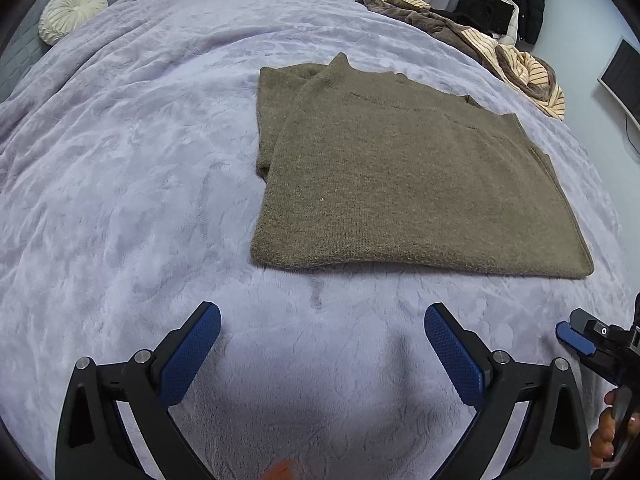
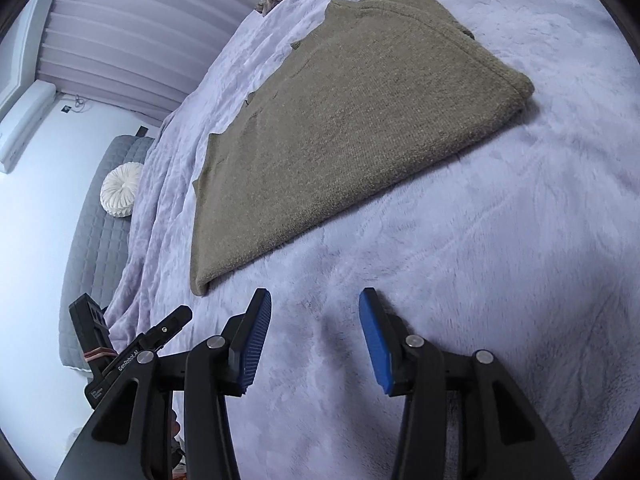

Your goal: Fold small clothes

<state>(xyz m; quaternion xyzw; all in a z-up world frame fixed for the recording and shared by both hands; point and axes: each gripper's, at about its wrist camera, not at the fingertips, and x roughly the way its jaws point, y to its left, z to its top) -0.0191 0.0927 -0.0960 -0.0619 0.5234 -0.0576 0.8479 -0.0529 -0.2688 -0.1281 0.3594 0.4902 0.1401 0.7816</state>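
Note:
An olive-brown knit sweater (image 1: pixel 392 176) lies folded in a flat rectangle on the lilac fleece blanket (image 1: pixel 140 200). It also shows in the right wrist view (image 2: pixel 340 132), tilted. My left gripper (image 1: pixel 322 320) is open and empty, a short way in front of the sweater's near edge. My right gripper (image 2: pixel 315 304) is open and empty, just short of the sweater's near corner. The right gripper also shows at the right edge of the left wrist view (image 1: pixel 588 336). The left gripper's body shows at lower left in the right wrist view (image 2: pixel 132 344).
A round cream cushion (image 1: pixel 72 12) rests against a grey headboard (image 1: pixel 24 48) at the far left. A pile of brown and striped clothes (image 1: pixel 500 44) and a black jacket (image 1: pixel 516 0) lie at the far right. A monitor (image 1: pixel 620 76) stands beyond the bed's right edge.

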